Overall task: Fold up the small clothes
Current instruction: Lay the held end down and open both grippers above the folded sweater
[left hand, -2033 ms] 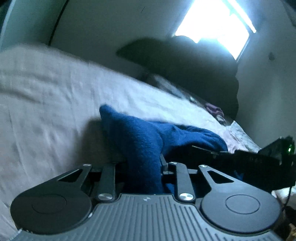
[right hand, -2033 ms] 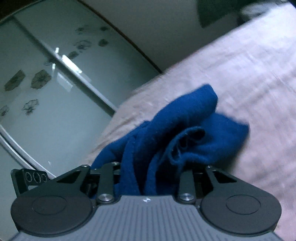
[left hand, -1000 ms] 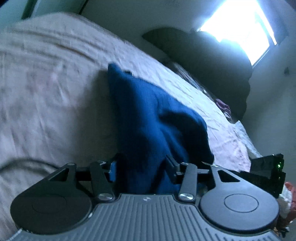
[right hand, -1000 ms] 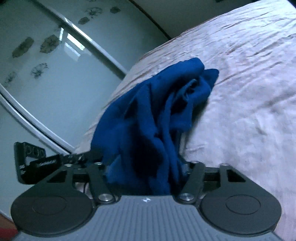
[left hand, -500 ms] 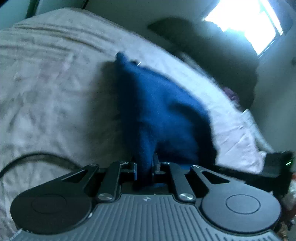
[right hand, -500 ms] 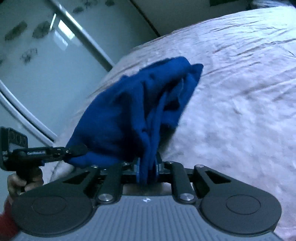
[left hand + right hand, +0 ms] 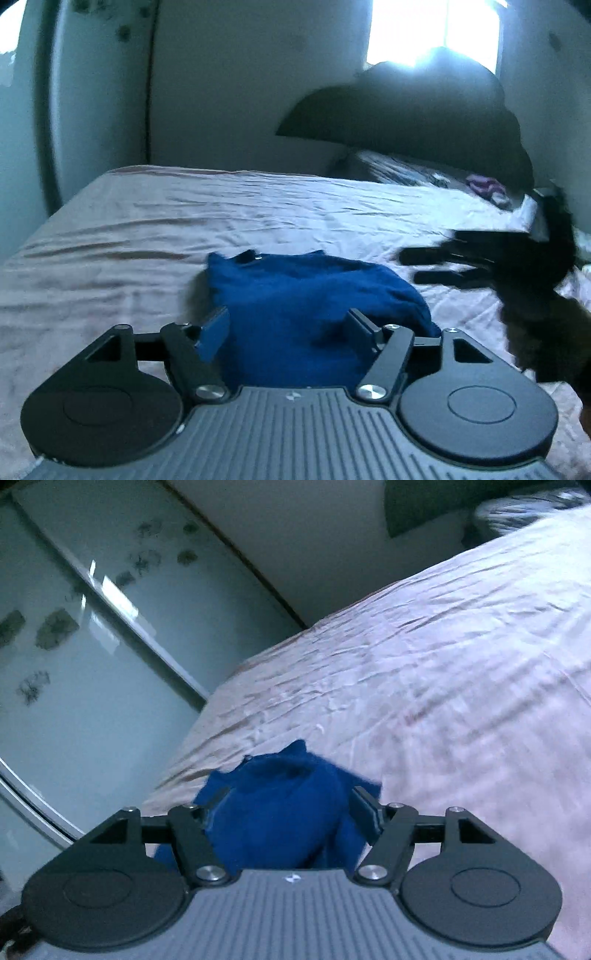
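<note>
Left wrist view: left gripper (image 7: pixel 288 325) jaws opening, blue garment (image 7: pixel 314 295) bunched on pink sheet (image 7: pixel 147 221) between them, unpinched. Right gripper (image 7: pixel 436 266) blurred beside it, jaws opening. Dark headboard (image 7: pixel 406 110), window (image 7: pixel 432 29) behind. Right wrist view: wardrobe doors (image 7: pixel 92 646) alongside bed.

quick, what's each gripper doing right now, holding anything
Left gripper: jaws opening, blue garment lies between them on the bed, not clamped.
Right gripper: jaws opening, the same garment lies between them, not clamped.
</note>
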Demonstrator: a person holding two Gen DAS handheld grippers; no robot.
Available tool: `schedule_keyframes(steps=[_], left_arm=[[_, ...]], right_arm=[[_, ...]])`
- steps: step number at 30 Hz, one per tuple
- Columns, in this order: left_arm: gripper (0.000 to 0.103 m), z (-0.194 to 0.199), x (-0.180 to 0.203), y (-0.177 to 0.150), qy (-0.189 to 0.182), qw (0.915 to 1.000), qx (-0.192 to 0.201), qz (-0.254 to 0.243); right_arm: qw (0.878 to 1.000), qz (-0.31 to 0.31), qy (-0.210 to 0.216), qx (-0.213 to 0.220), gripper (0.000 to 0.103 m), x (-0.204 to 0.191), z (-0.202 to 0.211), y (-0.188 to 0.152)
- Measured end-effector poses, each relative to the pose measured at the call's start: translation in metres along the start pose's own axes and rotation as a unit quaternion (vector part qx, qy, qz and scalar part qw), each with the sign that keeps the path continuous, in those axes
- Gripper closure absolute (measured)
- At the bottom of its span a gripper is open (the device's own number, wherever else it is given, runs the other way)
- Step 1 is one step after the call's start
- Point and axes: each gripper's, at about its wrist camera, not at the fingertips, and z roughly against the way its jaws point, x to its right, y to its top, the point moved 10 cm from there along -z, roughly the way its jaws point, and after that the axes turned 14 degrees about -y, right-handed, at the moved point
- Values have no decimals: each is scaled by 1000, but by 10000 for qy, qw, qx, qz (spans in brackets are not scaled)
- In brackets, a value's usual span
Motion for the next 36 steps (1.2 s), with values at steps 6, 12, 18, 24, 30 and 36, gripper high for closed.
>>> schedule_keyframes(steps=[6,12,18,24,30,36], left_arm=[[28,-36,12,-12,85,9995,-165,-251],[18,-52,17,-32,299,9975,-258,-584],[17,-55,16,-37,349,9973,-187,-626],[14,-38,16,-15,487,9975,245,-460],[9,-62,1,-28,506,9981,-330,-92],[9,-45,1,-22,315,9993,-133,117]], right_arm=[[9943,1012,-285,-183,35,-12,-50,9],[9750,2186,-360,-161,85,-36,-58,-2],[9638,2553,-713,300,97,-41,-53,0],[9456,2993,-1061,705,97,-59,-60,16],[9361,3247,-1346,141,96,-55,-96,6],[9308,3042,-1766,994,43,-57,-50,25]])
